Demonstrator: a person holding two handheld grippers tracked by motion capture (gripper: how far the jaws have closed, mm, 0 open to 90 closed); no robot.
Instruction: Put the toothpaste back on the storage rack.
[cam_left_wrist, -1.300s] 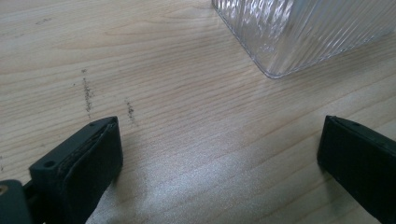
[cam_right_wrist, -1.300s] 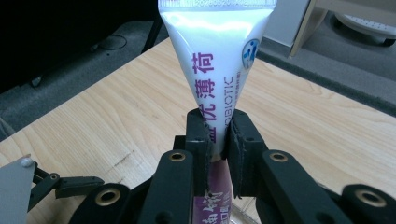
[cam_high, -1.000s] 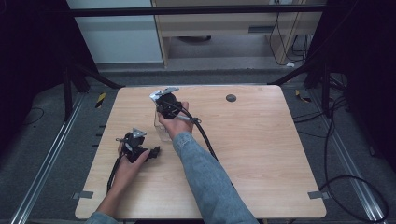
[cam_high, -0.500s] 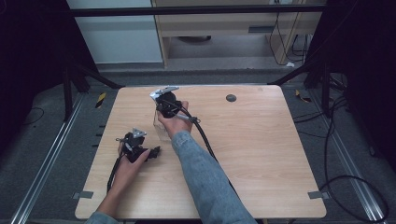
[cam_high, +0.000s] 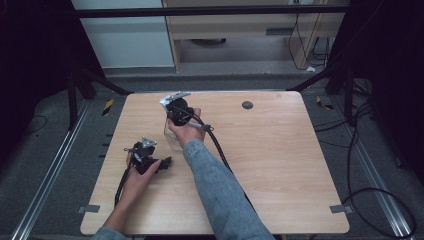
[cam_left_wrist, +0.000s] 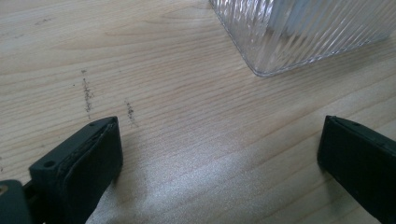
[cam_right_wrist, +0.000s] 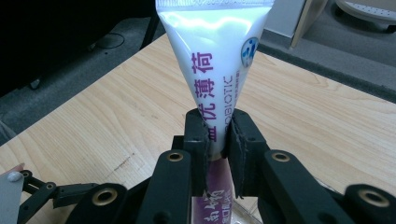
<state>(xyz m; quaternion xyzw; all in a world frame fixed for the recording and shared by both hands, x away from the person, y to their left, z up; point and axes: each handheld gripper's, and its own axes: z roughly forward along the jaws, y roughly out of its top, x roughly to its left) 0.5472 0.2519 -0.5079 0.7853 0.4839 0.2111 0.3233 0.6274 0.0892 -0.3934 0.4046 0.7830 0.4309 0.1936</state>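
1. The table (cam_high: 280, 165) is a pale wooden square; the person's 2 forearms come in over its near edge.
2. A clear ribbed glass container (cam_left_wrist: 303, 32) stands on the table, just ahead of the left claw. In the high view it sits under the right hand, at (cam_high: 172, 139).
3. The right claw (cam_right_wrist: 219, 135) is above the container and pinches a white tube (cam_right_wrist: 212, 56) with purple print; its 2 pads are pressed tight on the tube's narrow middle, the flat sealed end pointing away.
4. The left claw (cam_left_wrist: 219, 154) rests low over bare wood, spread wide, holding nothing.
5. A small dark disc (cam_high: 247, 105) lies near the table's far edge.
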